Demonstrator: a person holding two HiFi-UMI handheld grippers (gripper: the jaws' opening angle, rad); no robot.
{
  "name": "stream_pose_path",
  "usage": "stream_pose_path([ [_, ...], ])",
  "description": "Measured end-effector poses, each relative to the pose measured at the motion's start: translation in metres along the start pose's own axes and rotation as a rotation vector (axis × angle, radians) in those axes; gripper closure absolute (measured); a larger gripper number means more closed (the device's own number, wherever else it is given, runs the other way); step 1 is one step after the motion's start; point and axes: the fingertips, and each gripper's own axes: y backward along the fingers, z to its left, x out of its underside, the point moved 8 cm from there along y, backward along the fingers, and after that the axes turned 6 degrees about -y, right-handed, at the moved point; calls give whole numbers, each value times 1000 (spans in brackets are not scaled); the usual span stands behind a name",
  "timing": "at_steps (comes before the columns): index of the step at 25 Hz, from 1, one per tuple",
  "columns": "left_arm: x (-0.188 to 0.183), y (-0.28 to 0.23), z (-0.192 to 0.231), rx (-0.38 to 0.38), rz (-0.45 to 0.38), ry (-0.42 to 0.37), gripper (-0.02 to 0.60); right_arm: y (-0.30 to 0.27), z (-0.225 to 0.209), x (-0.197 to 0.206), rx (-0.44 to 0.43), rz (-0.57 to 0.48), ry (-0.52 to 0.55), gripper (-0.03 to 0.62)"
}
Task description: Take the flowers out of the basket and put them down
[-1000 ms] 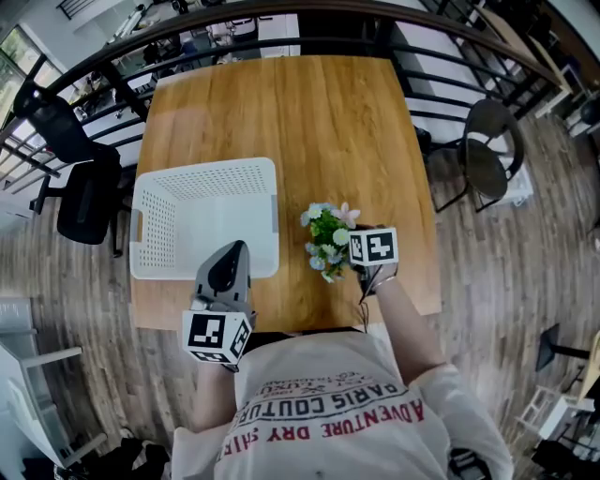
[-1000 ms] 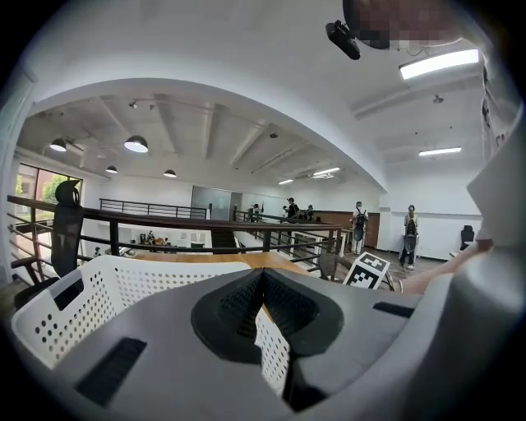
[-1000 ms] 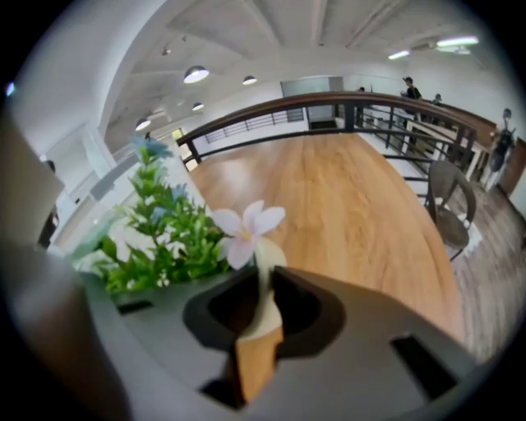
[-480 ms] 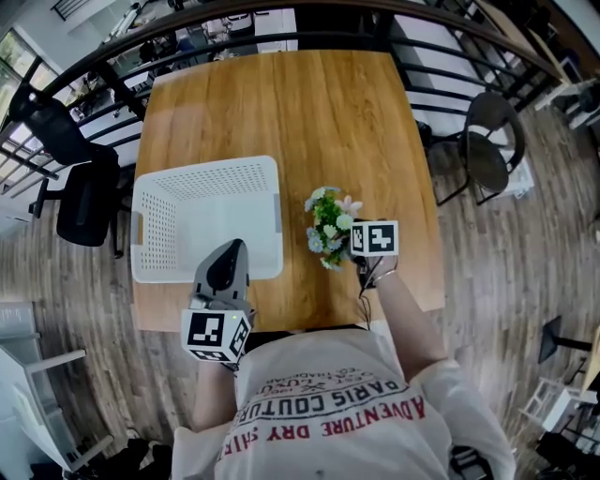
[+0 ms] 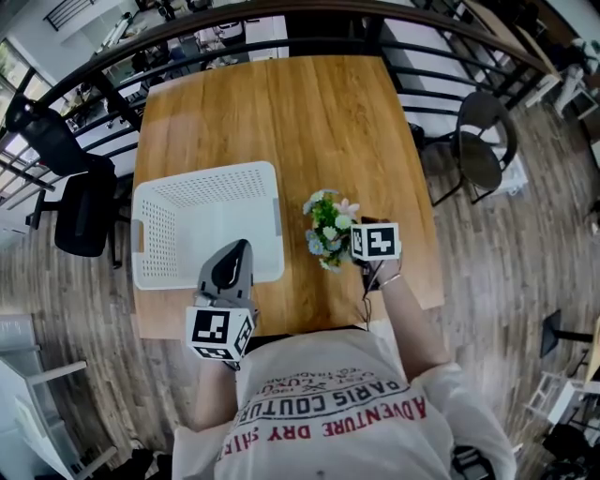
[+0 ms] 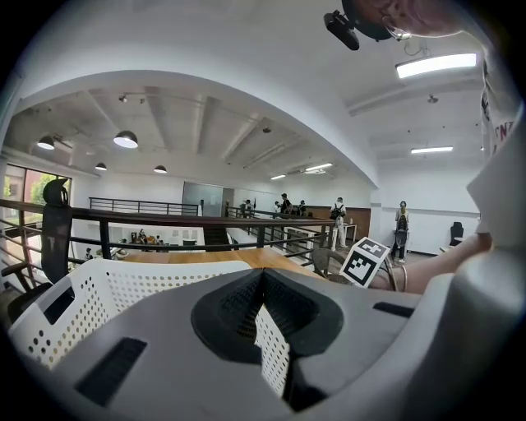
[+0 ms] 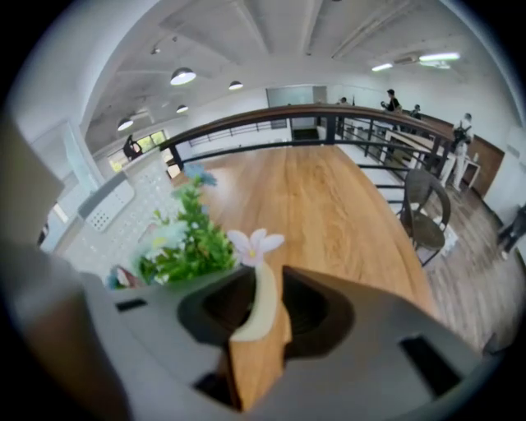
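The flowers (image 5: 328, 230), a small green bunch with white and blue blossoms, rest on the wooden table (image 5: 281, 112) just right of the white perforated basket (image 5: 159, 225). My right gripper (image 5: 354, 246) is at the bunch's right side. Its jaws have just been opening, and they now stand apart around a cream stem (image 7: 263, 300) topped by a pale blossom (image 7: 255, 243), without pressing on it. More blooms and leaves (image 7: 185, 247) fill the view left of it. My left gripper (image 5: 240, 246) hovers over the basket's near right corner, shut and empty; basket mesh (image 6: 90, 296) lies beneath it.
A black railing (image 5: 281, 19) runs round the table's far side. A round dark chair (image 5: 486, 141) stands to the right, and a black office chair (image 5: 80, 202) to the left. Bare wood stretches beyond the flowers. People stand far off in the hall.
The flowers and my right gripper sit slightly farther up the table than a second ago. The left gripper and the basket have stayed put.
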Motion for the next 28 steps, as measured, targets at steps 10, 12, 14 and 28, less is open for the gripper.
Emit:
stream_pose_path([
  [10, -13, 6, 22, 25, -31, -18, 555, 92, 55, -52, -155, -399, 45, 553],
  [12, -16, 8, 29, 27, -37, -25, 555, 105, 71, -57, -156, -469, 98, 554],
  [14, -20, 9, 37, 27, -46, -29, 555, 114, 87, -61, -146, -517, 137, 557],
  [28, -24, 30, 84, 13, -75, -29, 555, 140, 179, -49, -214, -729, 292, 565],
])
